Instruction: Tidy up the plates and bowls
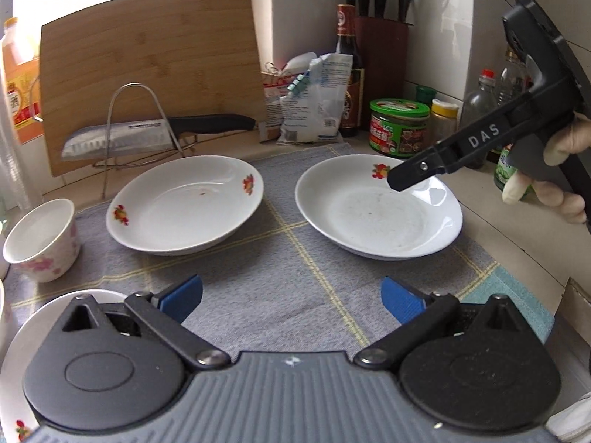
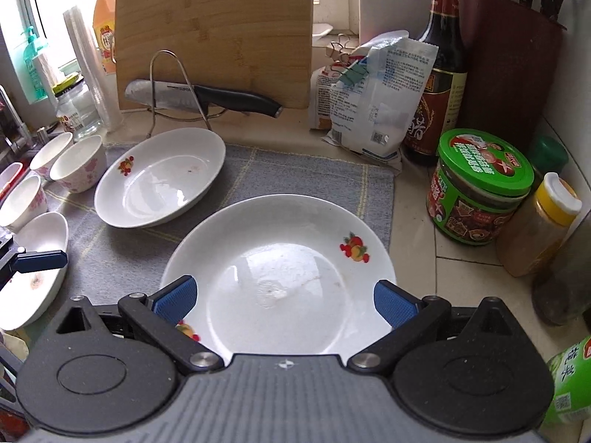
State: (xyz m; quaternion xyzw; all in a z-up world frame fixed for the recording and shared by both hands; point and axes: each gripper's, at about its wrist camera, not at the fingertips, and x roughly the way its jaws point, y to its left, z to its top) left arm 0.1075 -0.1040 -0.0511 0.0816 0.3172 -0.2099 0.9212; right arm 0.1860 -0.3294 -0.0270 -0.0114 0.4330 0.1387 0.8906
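Right gripper (image 2: 284, 299): jaws wide apart, empty, hovering over near rim of right plate (image 2: 288, 229), dead ahead, round so no long axis | left gripper (image 1: 291, 299): wide apart, empty, over grey cloth (image 1: 280, 258), well short of left plate (image 1: 184, 203) | right arm nearer | plate's near edge hidden by gripper body; height above rim unclear.

At the far side we see a bamboo cutting board (image 2: 218, 33) leaning upright, with a black-handled knife (image 2: 207, 96) lying across a wire rack (image 2: 173, 92) in front of it. To the right — a clipped white bag (image 2: 373, 110), a dark sauce bottle (image 2: 439, 70) and a green-lidded jar (image 2: 480, 184).
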